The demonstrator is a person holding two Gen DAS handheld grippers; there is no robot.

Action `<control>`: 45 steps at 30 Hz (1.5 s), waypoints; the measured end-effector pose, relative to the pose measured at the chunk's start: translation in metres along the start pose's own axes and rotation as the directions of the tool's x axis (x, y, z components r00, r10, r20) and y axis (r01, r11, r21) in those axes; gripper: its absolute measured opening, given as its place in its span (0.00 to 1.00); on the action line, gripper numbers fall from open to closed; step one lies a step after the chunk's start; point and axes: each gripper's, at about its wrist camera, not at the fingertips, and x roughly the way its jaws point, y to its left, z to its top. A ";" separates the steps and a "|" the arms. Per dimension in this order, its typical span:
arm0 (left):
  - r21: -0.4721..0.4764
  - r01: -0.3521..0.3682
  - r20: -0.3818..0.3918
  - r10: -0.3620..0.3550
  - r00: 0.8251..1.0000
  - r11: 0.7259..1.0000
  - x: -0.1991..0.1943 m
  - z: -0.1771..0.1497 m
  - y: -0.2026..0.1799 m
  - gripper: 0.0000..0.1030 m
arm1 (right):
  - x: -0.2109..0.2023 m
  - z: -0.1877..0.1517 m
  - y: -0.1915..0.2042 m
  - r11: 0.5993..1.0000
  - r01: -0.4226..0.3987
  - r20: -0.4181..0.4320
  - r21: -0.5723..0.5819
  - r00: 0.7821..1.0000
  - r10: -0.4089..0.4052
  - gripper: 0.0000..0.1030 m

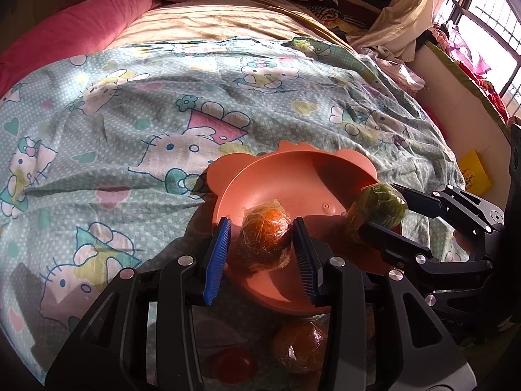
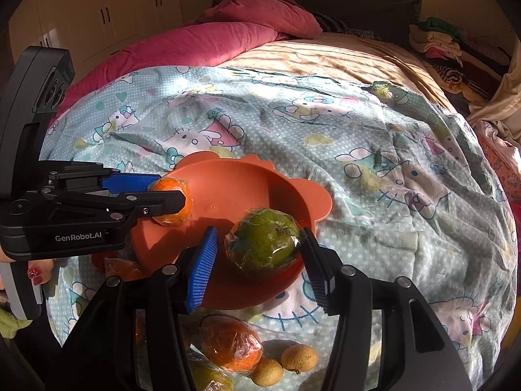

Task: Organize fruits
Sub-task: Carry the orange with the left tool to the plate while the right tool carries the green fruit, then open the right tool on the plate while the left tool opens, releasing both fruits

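An orange-pink bowl [image 1: 293, 176] with ear-shaped handles sits on the bed; it also shows in the right wrist view [image 2: 228, 189]. My left gripper [image 1: 262, 228] is open around a plastic-wrapped orange [image 1: 265, 236] resting in the bowl, with gaps at both blue pads; the orange shows in the right wrist view [image 2: 172, 202] too. My right gripper [image 2: 259, 239] stands around a wrapped green apple [image 2: 263, 242] over the bowl's near rim, its right pad touching the wrap, a gap at the left pad. The apple shows in the left wrist view [image 1: 377, 208].
More wrapped oranges [image 2: 232, 347], two small tan fruits [image 2: 298, 356] and a red fruit [image 1: 232, 365] lie on the Hello Kitty sheet [image 1: 130, 123] in front of the bowl. A pink duvet [image 2: 182, 49] lies at the back left, clothes piles [image 2: 436, 42] at the right.
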 end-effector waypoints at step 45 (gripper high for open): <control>0.003 -0.067 0.084 0.067 0.994 0.998 -0.054 -0.011 -0.003 0.90 | -0.069 -0.012 -0.032 0.983 0.125 0.110 0.135 0.984 -0.140 0.94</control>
